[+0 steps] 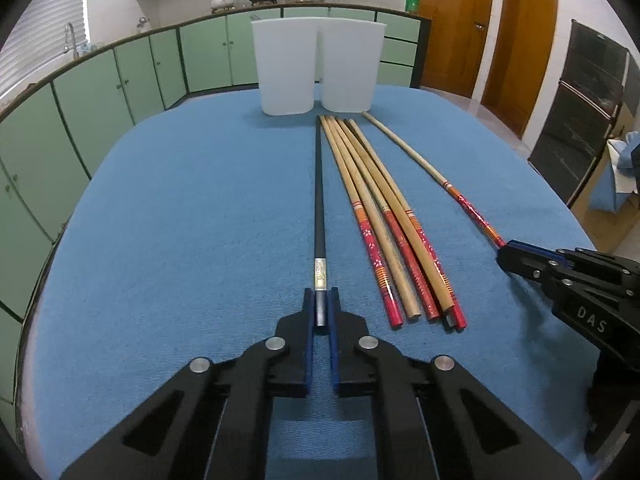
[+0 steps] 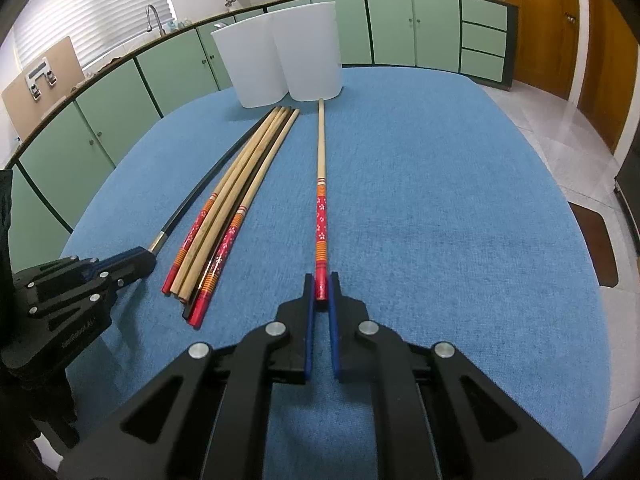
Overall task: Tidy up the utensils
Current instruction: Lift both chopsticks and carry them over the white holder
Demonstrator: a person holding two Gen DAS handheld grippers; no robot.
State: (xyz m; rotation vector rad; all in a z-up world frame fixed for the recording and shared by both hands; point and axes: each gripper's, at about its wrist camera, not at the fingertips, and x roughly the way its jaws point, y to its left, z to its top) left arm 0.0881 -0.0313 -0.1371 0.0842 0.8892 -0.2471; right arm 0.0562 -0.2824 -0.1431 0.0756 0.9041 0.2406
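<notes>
A: Clamping down now, the left gripper (image 1: 321, 308) has the butt end of the black chopstick (image 1: 319, 200) squeezed between its blue pads.

B: And the right gripper (image 2: 321, 290) pinches the red end of a flowered bamboo chopstick (image 2: 320, 184), apart from the loose bundle (image 1: 384, 216) lying between the two.

A: Both sticks lie flat on the blue bench (image 1: 180, 220), long axes running straight ahead from each gripper, tips toward the two white tubs (image 1: 316, 64) at the far edge.

B: So I'd judge the next move as a lift and carry forward, each hand toward the tub nearest it.
</notes>
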